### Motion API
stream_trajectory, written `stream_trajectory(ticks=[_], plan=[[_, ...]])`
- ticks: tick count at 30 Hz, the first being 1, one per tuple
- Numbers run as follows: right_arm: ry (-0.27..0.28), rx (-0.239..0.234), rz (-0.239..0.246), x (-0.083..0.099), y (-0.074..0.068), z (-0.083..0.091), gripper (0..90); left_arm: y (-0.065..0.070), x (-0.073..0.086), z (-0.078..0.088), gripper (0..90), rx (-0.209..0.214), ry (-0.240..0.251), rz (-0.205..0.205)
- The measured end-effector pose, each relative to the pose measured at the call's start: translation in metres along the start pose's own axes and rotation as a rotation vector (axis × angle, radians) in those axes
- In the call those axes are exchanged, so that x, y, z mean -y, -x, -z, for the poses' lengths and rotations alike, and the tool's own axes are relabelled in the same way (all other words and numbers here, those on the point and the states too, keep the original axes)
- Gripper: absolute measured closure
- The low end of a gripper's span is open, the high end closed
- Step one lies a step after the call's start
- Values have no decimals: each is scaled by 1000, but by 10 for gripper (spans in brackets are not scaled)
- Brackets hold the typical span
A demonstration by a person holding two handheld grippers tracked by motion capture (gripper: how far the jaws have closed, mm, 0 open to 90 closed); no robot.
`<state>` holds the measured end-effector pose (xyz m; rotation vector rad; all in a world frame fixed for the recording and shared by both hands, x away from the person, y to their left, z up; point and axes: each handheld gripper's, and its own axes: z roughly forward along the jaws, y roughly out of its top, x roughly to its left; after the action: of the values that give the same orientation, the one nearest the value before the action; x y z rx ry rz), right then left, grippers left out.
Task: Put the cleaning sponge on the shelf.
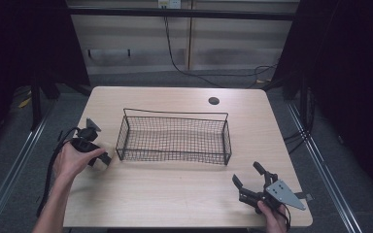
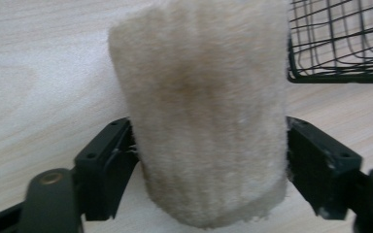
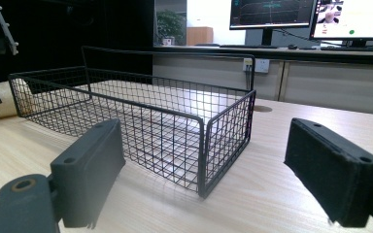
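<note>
A cream, fluffy cylinder-shaped cloth roll (image 2: 204,111) lies on the wooden table (image 1: 175,204), just left of a black wire basket (image 1: 175,113). My left gripper (image 2: 209,145) is shut on the roll, with one jaw pressed to each side of it. From above, the left gripper (image 1: 101,158) sits by the basket's near left corner, with a bit of the roll (image 1: 104,164) showing past the hand. My right gripper (image 1: 246,173) stands open and holds nothing near the table's front right, facing the basket (image 3: 126,99).
The basket (image 2: 340,43) has nothing in it and a tall wire handle along its far side. A round cable hole (image 1: 213,101) sits at the table's back right. Cables trail on the floor behind. Monitors (image 3: 272,12) stand on a far desk.
</note>
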<state>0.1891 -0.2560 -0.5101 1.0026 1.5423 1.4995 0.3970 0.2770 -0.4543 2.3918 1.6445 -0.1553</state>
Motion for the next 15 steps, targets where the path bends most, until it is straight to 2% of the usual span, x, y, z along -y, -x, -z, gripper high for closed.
stream_trajectory(ticks=[5,7,12,15], plan=[[-3,-3,0,0,0,0,135,1,1,-1,271,-5,5,-15],[-3,-2,-1,0,0,0,135,1,2,-2,274,-4,16,-12],[-3,-2,-2,0,0,0,135,2,4,1,277,3,7,-16],[-3,-1,-2,0,0,0,135,4,7,4,277,-3,23,-8]])
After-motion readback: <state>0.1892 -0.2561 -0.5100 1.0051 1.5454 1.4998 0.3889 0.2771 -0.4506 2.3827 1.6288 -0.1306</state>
